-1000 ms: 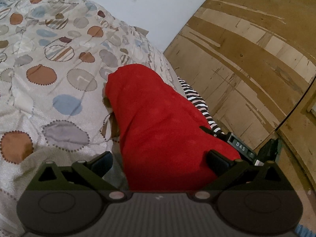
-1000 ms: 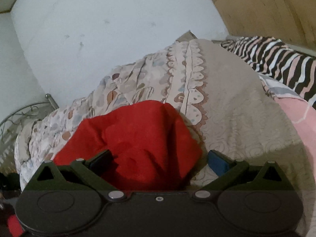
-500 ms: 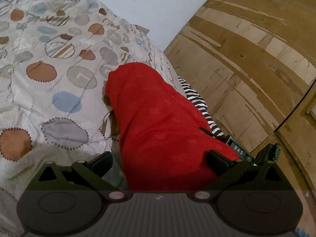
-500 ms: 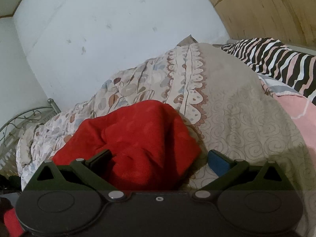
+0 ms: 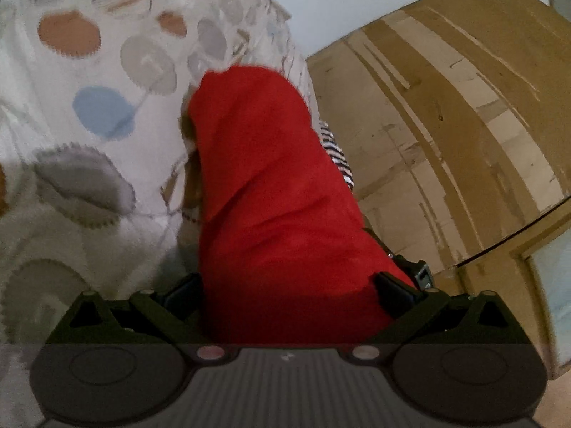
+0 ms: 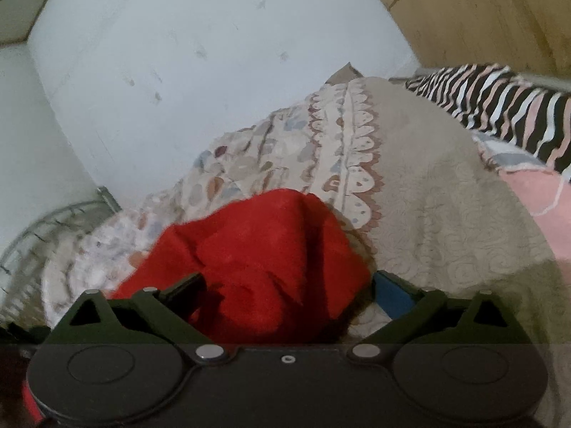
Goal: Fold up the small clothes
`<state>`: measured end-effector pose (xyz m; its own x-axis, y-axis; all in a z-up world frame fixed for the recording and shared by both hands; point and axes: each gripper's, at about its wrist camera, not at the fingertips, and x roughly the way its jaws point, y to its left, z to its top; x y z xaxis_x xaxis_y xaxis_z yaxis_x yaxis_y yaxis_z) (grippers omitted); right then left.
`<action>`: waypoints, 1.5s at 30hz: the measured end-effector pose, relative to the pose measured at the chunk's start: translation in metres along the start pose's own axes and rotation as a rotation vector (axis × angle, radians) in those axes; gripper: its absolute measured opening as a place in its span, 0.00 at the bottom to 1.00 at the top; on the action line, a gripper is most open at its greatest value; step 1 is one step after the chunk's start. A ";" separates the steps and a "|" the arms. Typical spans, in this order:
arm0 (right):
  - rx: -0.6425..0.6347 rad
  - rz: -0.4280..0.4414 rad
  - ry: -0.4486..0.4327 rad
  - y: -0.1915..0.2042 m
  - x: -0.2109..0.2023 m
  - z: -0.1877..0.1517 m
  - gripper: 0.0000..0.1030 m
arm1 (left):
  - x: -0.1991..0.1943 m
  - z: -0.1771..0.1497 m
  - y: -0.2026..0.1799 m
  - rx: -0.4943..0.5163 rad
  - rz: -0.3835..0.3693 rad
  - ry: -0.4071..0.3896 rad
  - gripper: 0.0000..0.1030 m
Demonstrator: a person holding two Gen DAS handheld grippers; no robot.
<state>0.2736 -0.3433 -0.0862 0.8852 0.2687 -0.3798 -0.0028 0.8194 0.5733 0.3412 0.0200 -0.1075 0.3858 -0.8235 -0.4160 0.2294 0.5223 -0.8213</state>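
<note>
A small red garment (image 5: 271,192) lies bunched on a spotted bedspread (image 5: 82,114). In the left wrist view my left gripper (image 5: 289,289) is open, its jaws wide apart on either side of the red cloth, which fills the gap between them. In the right wrist view the same red garment (image 6: 264,260) lies between the wide-open jaws of my right gripper (image 6: 285,289), with the cloth bunched against the left finger. Whether either gripper touches the cloth cannot be told. The near part of the garment is hidden behind the gripper bodies.
A zebra-striped cloth (image 6: 499,103) and a pink cloth (image 6: 535,192) lie on the bed to the right. A wooden wardrobe (image 5: 446,125) stands beside the bed. A white wall (image 6: 178,71) is behind, and a metal bed frame (image 6: 53,224) shows at left.
Both cameras have shifted and the left view is blurred; the garment looks nearer in the left view. Both grippers stay open around the red cloth.
</note>
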 end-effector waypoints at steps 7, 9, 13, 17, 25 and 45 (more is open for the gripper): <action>-0.049 -0.027 -0.023 0.002 0.001 -0.012 0.84 | 0.012 -0.002 -0.002 0.037 0.010 0.002 1.00; -0.056 -0.014 -0.029 0.004 -0.001 -0.013 0.72 | 0.015 0.000 -0.005 0.065 0.017 0.008 1.00; -0.136 -0.003 -0.014 0.022 -0.001 -0.009 0.39 | 0.027 0.007 -0.013 0.100 0.017 0.059 0.95; -0.190 -0.015 -0.001 0.038 -0.002 -0.002 0.33 | 0.023 0.012 -0.015 0.099 0.023 0.074 0.85; -0.329 0.043 -0.062 0.092 -0.014 0.006 0.29 | 0.009 0.024 -0.035 0.152 0.019 0.052 0.67; -0.290 0.217 -0.121 0.188 0.108 0.024 0.29 | -0.085 0.112 -0.024 0.313 0.253 -0.155 0.67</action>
<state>0.3801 -0.1724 -0.0020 0.8981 0.4041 -0.1734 -0.3123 0.8638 0.3954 0.4024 0.1023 -0.0085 0.5888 -0.6302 -0.5062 0.3612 0.7654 -0.5327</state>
